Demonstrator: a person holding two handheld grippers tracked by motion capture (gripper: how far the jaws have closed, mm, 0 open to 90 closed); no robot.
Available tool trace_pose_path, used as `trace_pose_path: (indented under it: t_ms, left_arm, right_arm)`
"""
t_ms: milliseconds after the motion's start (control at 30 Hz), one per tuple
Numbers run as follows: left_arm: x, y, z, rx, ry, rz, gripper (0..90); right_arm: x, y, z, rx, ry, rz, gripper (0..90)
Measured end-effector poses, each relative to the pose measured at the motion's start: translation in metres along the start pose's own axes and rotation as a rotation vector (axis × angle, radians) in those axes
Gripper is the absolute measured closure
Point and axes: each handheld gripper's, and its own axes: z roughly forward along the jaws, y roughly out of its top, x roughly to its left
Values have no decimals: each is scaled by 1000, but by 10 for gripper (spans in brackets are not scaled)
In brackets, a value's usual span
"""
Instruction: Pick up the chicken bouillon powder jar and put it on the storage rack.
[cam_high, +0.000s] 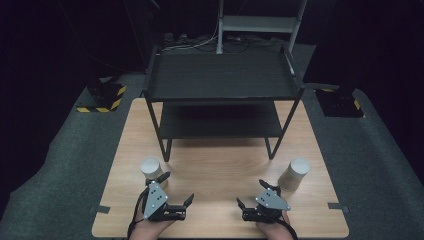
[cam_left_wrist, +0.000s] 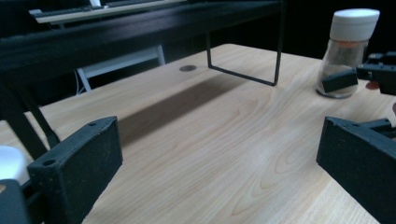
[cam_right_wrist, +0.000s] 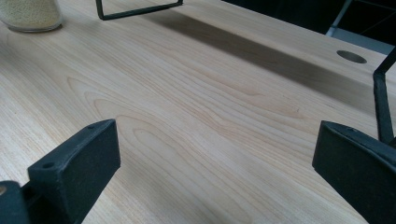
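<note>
Nothing looks begun: left hand-held gripper (cam_high: 172, 189) and right hand-held gripper (cam_high: 251, 194) rest wide open, empty, on the light wooden bench (cam_high: 220, 165); two white-lidded glass jars (cam_high: 150, 169) (cam_high: 294, 174) stand untouched.

Open tabletop (cam_high: 220, 165) was left between the two jars. The left jar (cam_high: 150, 168) and right jar (cam_high: 295, 174) flanked it, and the black shelf (cam_high: 222, 80) barred the far side.

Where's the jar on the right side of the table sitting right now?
In the high view the right jar stands upright on the wooden table, near its right edge, just beyond the right gripper and right of the black shelf rack's front right leg.
</note>
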Motion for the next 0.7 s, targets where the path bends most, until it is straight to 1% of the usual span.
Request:
trace_pose_path:
  t_ms: [67,333,400,433,533,600,633,700]
  left_arm:
    - [1,1,-2,-3,5,0,6]
    - [10,3,-15,-25,67,-18,6]
    - [11,3,-17,-28,75,-19,6]
    - [14,2,-20,-31,89,-25,6]
    - [17,1,-23,-34,113,-30,6]
    - [18,0,-24,-37,118,-36,6]
    - [20,0,-25,-35,131,-38,6]
    - [22,-2,-26,-34,144,-42,6]
  right_arm:
    - [0,0,0,0,-1,0,0]
    - [0,0,0,0,1,3,0]
    - [-1,0,0,0,2,4,0]
    - [-1,0,0,0,2,5,0]
    - [-1,0,0,0,2,6,0]
    - [-1,0,0,0,2,7,0]
    - [-1,0,0,-1,2,8,0]
    - [-1,0,0,-1,3,10,0]
